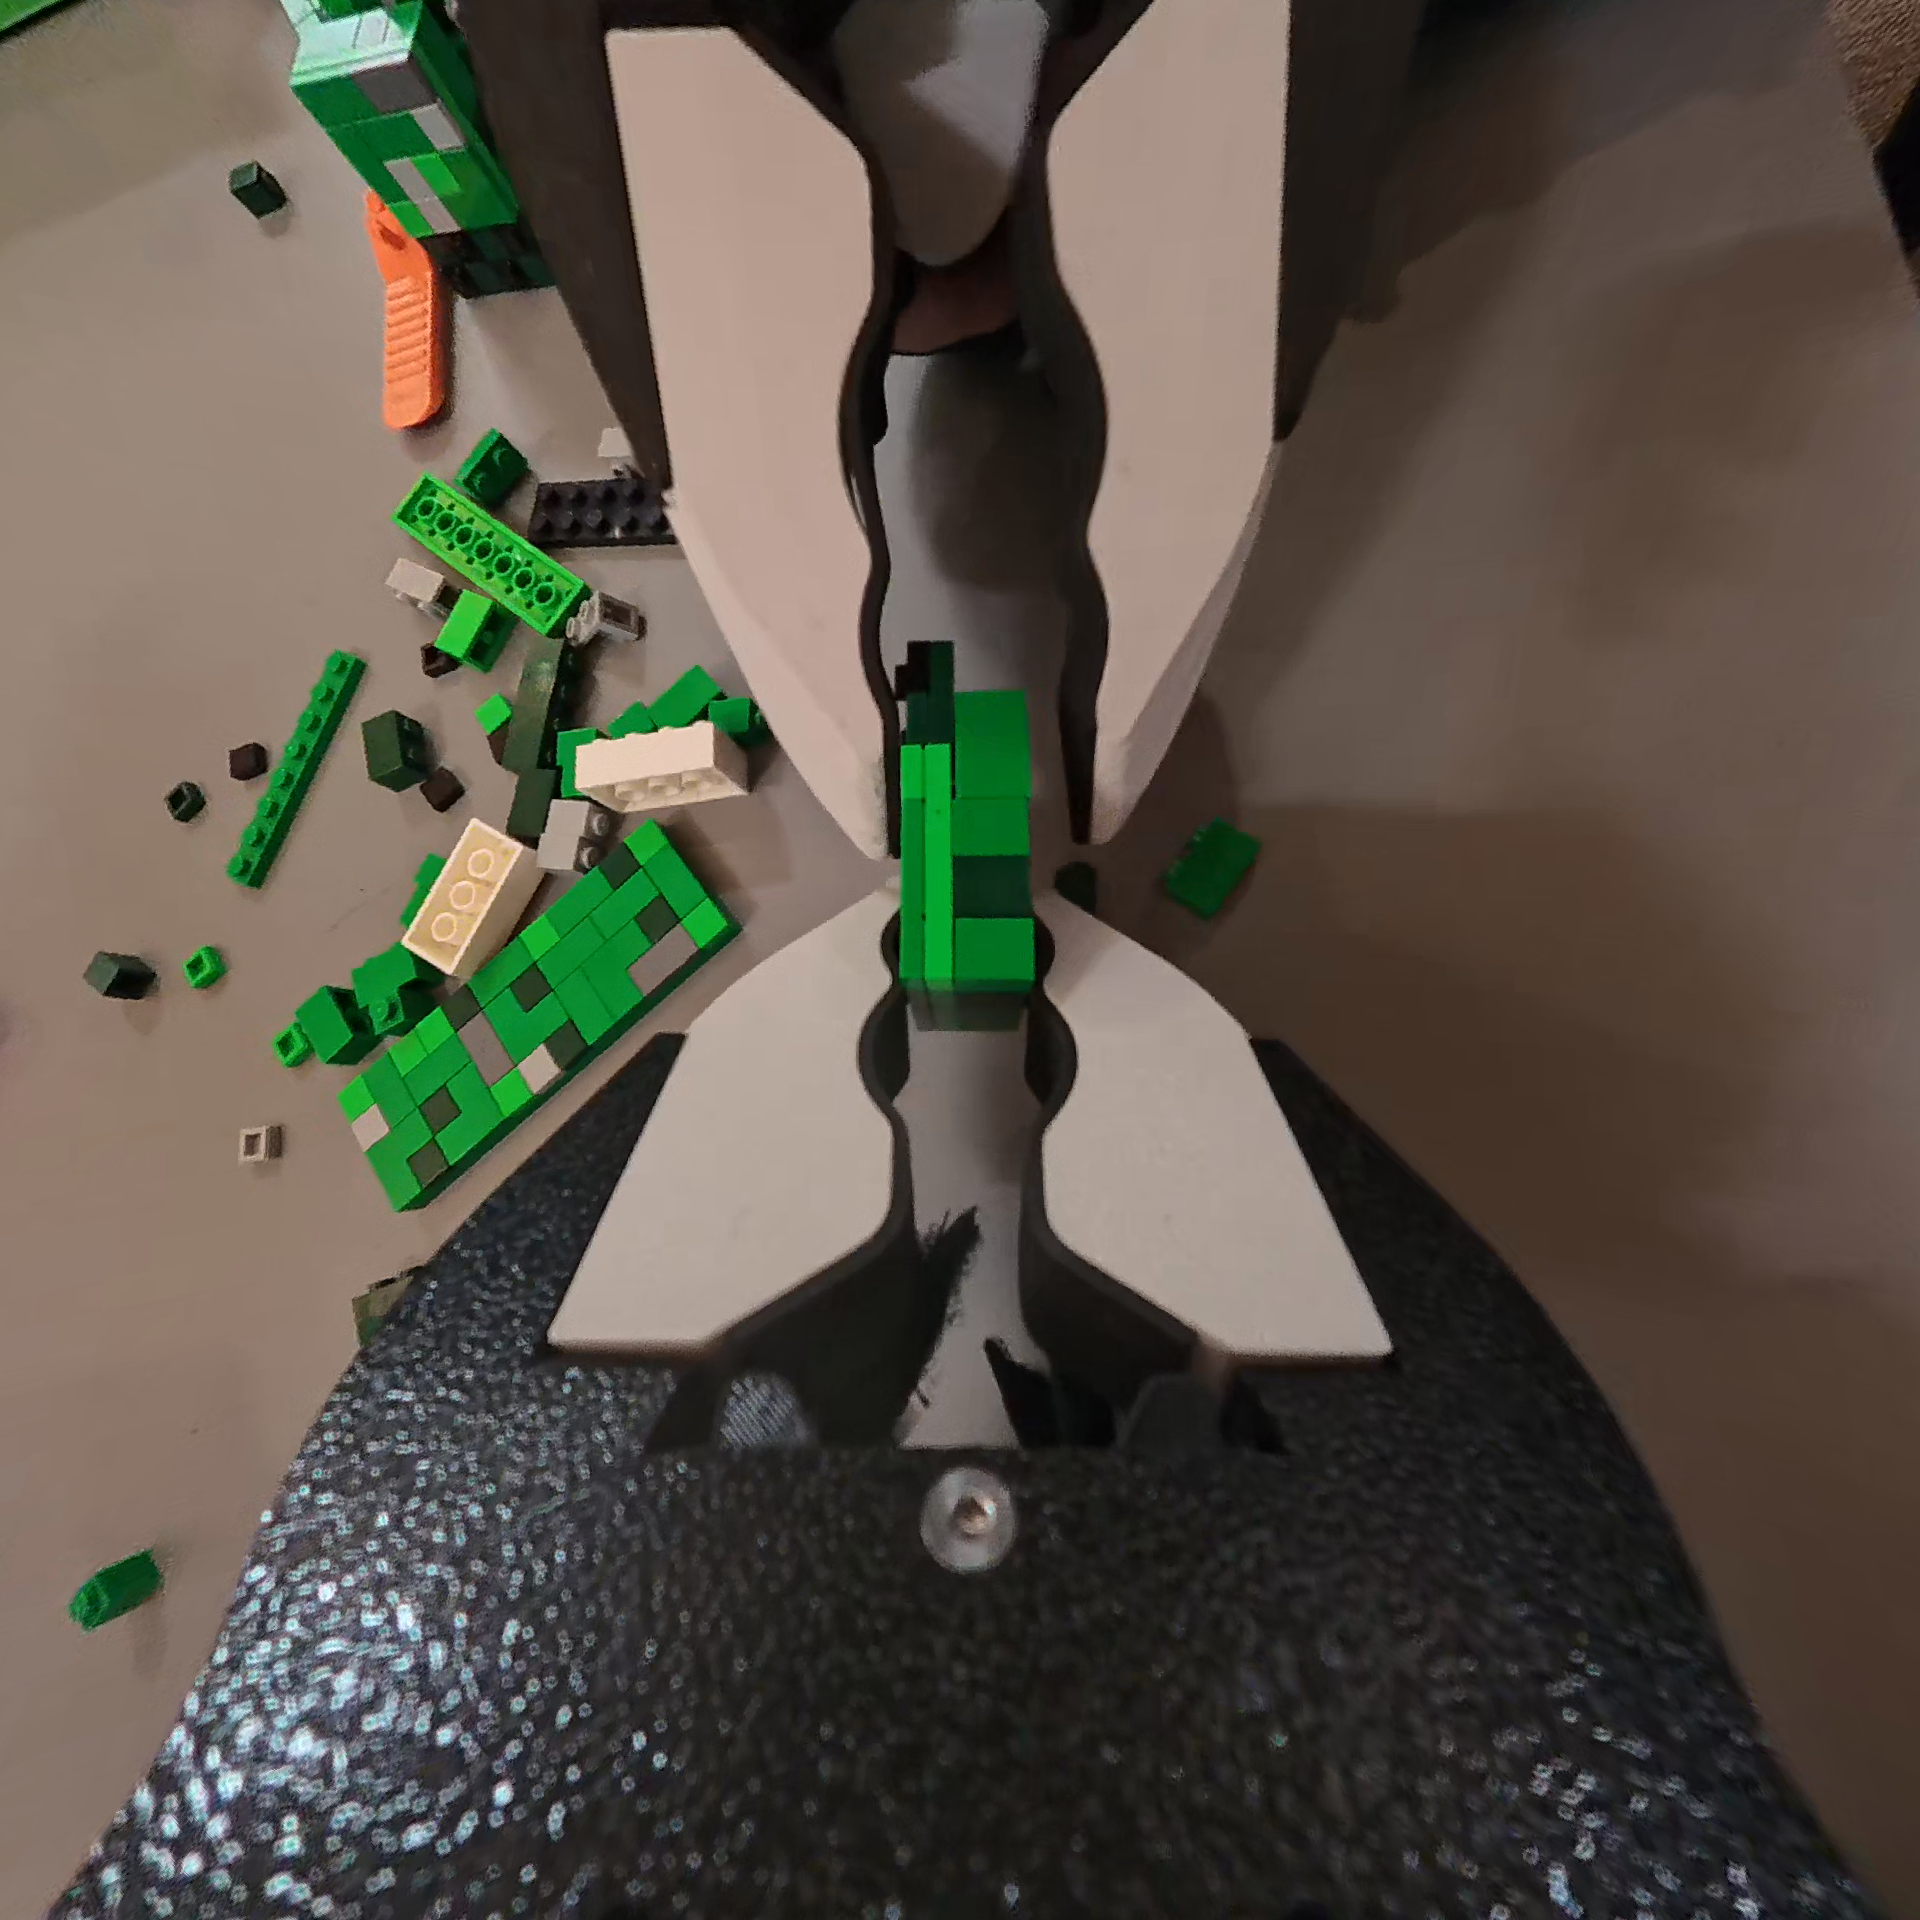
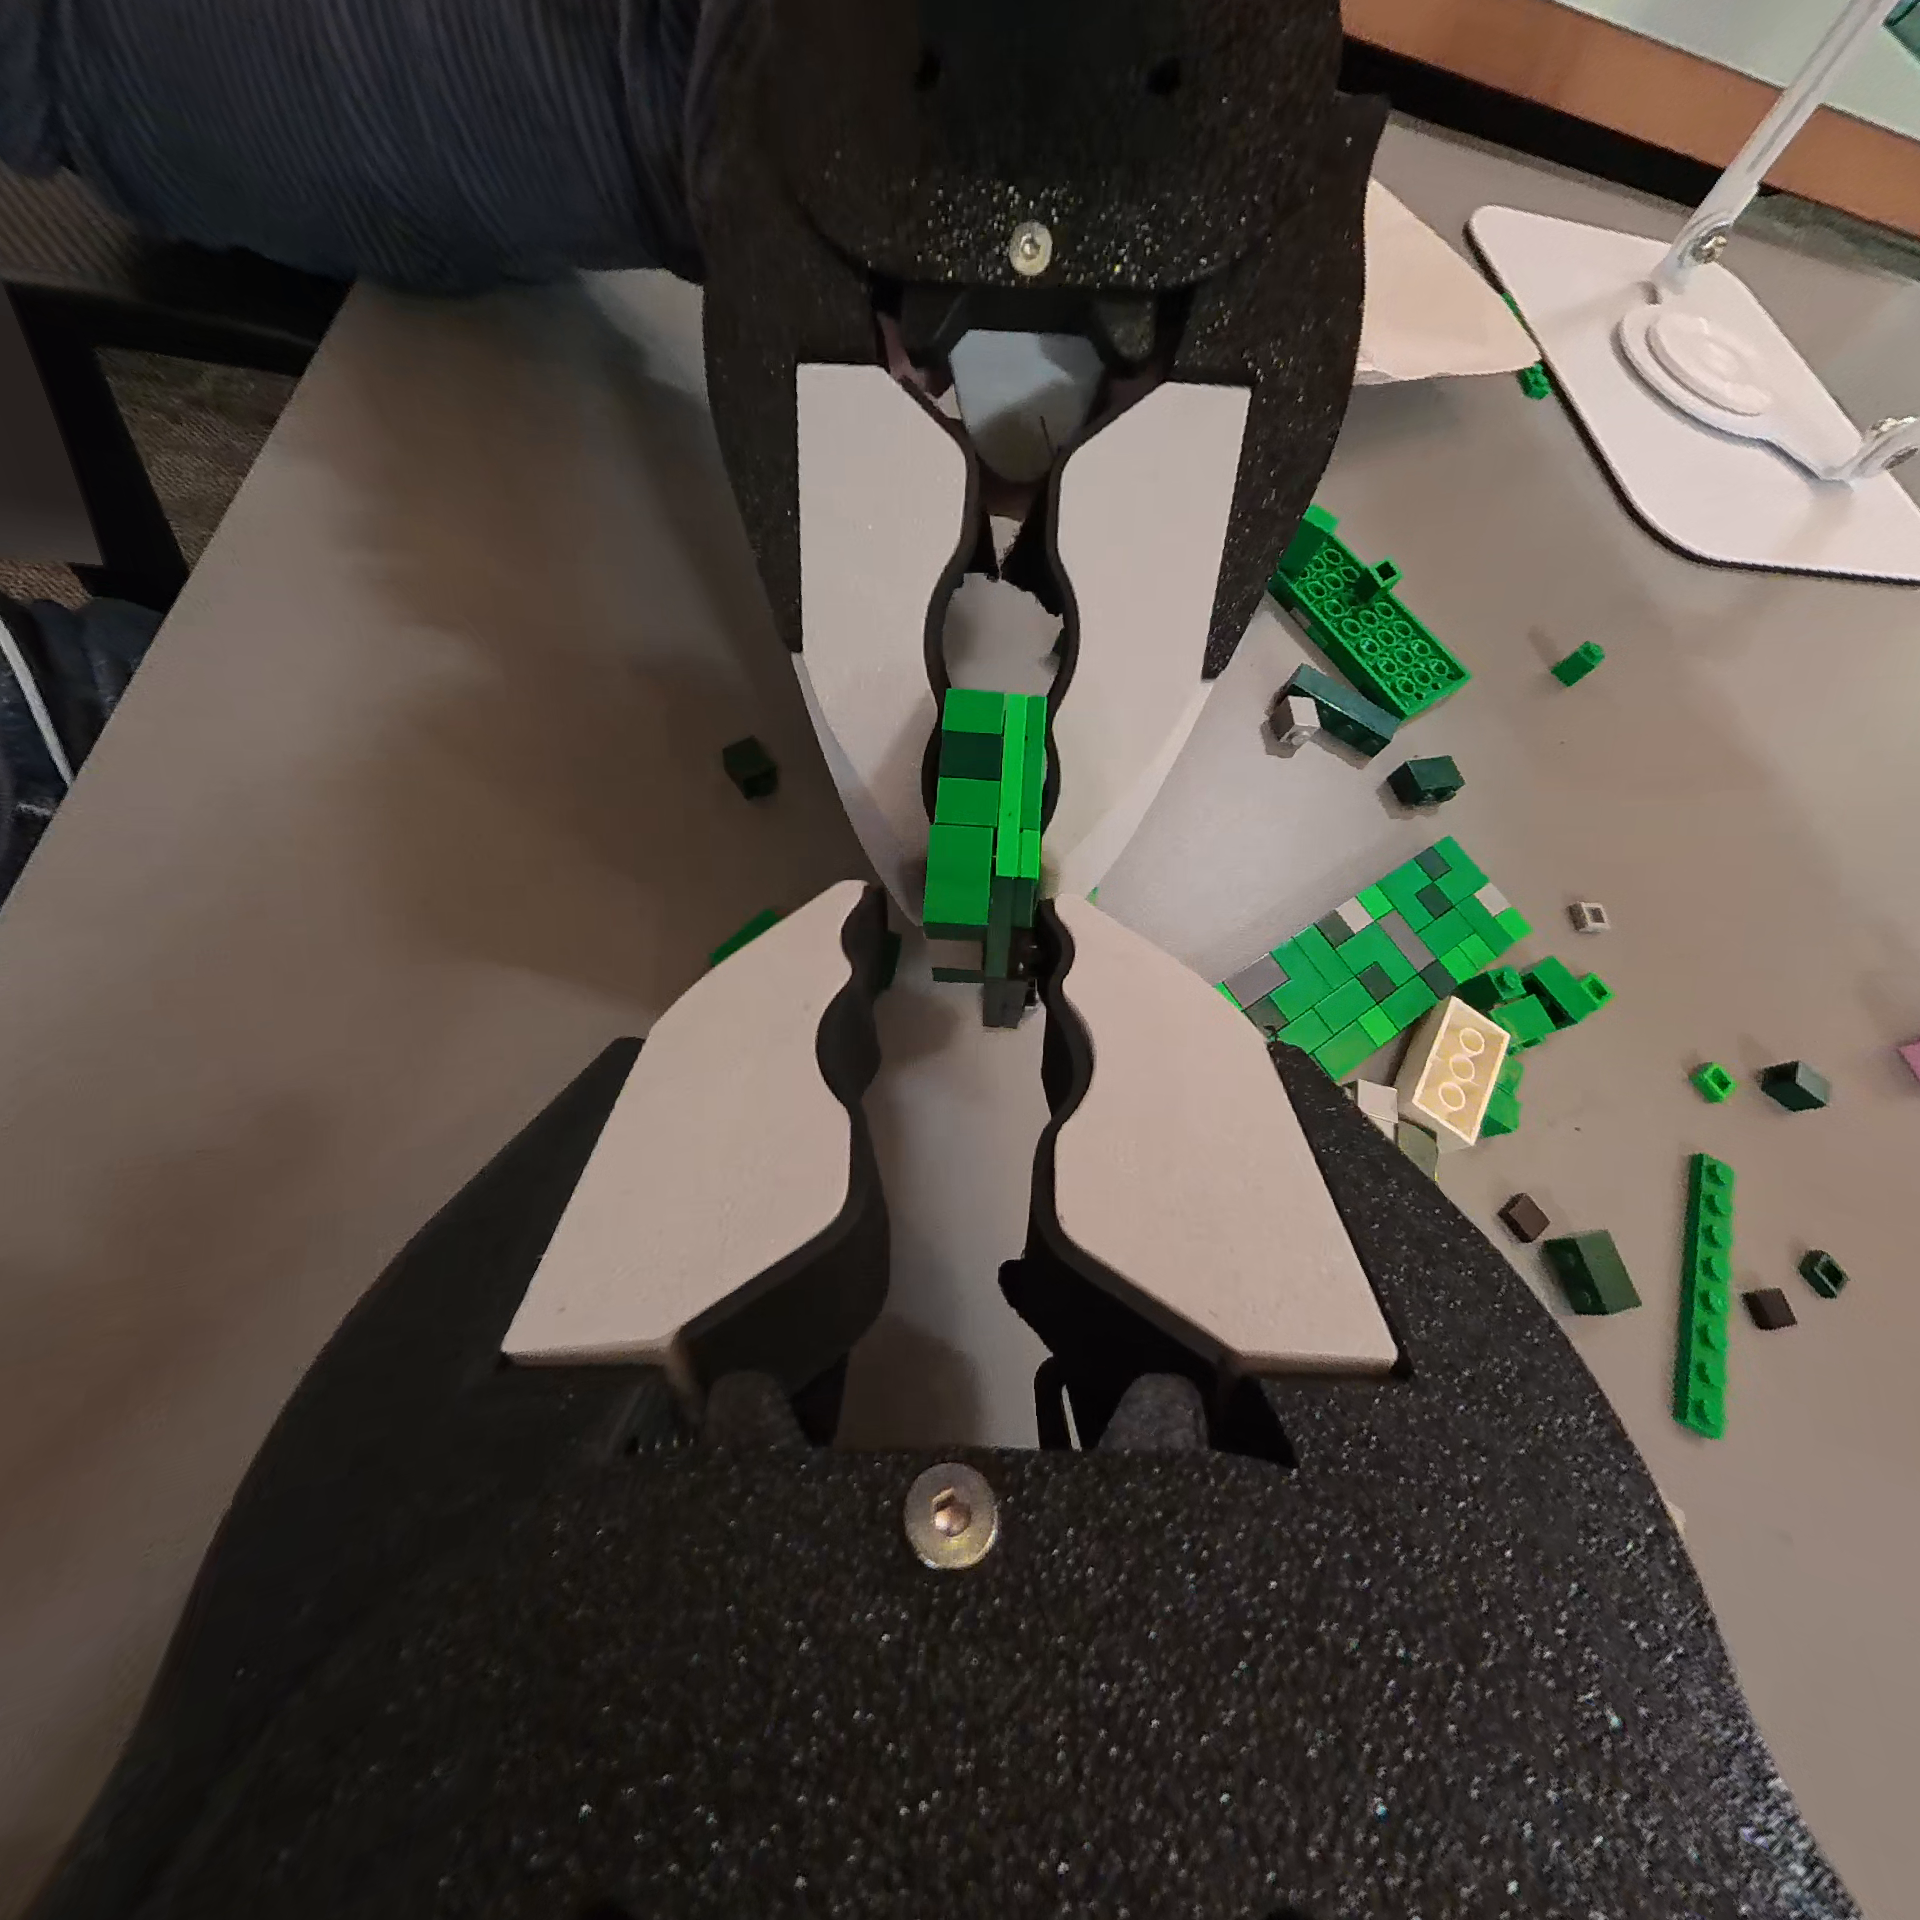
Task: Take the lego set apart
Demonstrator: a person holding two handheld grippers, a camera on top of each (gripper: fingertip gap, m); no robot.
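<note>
A small green lego block (image 1: 966,883) of stacked bright and dark green bricks hangs above the grey table, between two grippers that meet tip to tip. My left gripper (image 1: 966,920) is shut on its near end. My right gripper (image 1: 982,831) comes from the top and closes on the far end. In the right wrist view the block (image 2: 982,821) sits between my right gripper (image 2: 961,914) and the left gripper (image 2: 977,862) opposite. A dark green thin plate sticks out at my right gripper's tips.
Loose bricks lie on the table: a green mosaic panel (image 1: 540,1018) (image 2: 1382,966), a cream brick (image 1: 473,899), a white brick (image 1: 665,774), a long green plate (image 2: 1704,1299). An orange brick separator (image 1: 410,312) lies by a green figure (image 1: 416,135). A white stand base (image 2: 1704,416) is at the back right. Less than 4 cm separates the two grippers' tips. It is some 6 cm from my left tips to the white brick (image 1: 665,774).
</note>
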